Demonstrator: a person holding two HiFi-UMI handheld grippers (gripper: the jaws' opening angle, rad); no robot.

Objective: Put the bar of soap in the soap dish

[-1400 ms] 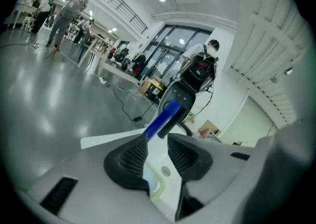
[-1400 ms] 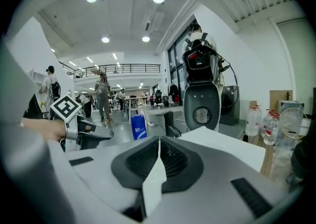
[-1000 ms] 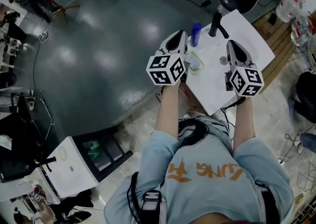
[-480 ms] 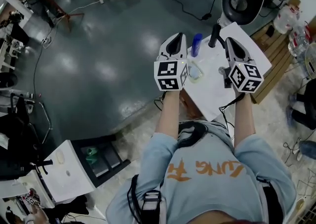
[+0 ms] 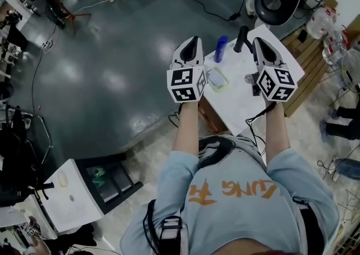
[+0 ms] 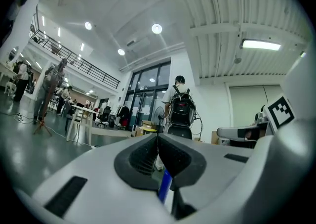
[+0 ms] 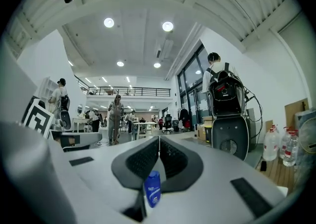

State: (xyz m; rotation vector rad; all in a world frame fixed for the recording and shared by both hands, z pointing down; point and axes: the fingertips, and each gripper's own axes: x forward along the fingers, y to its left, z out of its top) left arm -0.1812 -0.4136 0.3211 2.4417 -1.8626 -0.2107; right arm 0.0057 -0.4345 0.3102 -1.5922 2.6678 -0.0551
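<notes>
Blue shirt [image 5: 236, 192] cloth is nearest, and two bare arms reach out from it. Each arm holds a hand-held gripper.

The left hand-held gripper [image 5: 194, 41] is by the left edge of the white worktop [image 5: 239, 99]. In its own view its jaws [image 6: 158, 138] are pressed together with nothing between them. The right hand-held gripper [image 5: 256, 41] is up over the right side of the worktop. Its jaws [image 7: 159, 140] are pressed together too, and it holds nothing.

Between the two grippers, on the worktop, sits the soap dish [image 5: 227, 83]. The pale soap [image 5: 216, 77] looks to lie in the dish. Neither gripper touches it.

A bit farther on the worktop stands a blue bottle [image 5: 221, 49], upright. The same bottle shows low down in the right gripper view [image 7: 152, 188]. Next to the bottle, near the far edge, is a black tap [image 5: 242, 39].

Past the worktop is a shiny grey floor [image 5: 112, 62]. A person with a black backpack [image 7: 224, 92] stands far off by the glass doors.
</notes>
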